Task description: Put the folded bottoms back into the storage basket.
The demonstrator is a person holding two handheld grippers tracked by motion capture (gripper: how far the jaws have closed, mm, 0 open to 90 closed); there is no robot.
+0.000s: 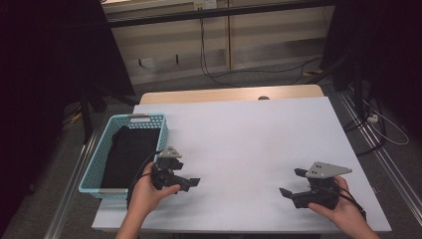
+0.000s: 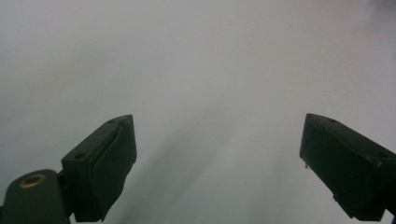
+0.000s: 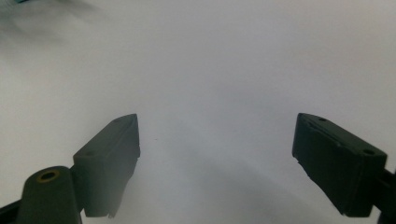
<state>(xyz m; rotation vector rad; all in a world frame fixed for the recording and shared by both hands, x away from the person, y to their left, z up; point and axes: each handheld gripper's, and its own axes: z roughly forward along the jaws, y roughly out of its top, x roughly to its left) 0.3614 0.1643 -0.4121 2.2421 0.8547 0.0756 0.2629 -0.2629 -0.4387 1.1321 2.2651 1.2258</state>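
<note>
A light blue plastic basket (image 1: 97, 164) sits at the table's left edge with a black cloth (image 1: 130, 152) lying inside it. My left gripper (image 1: 189, 183) rests low over the white table (image 1: 249, 139) just right of the basket, pointing right. Its jaws stand wide apart with nothing between them, as the left gripper view (image 2: 217, 154) confirms. My right gripper (image 1: 291, 183) is held near the front right of the table, pointing left. Its jaws are also spread wide and empty in the right gripper view (image 3: 217, 154).
A wooden strip (image 1: 229, 93) runs along the table's far edge. Beyond it, cables (image 1: 209, 69) trail across the grey floor before a pale cabinet. Dark stands (image 1: 356, 74) flank the table at both sides.
</note>
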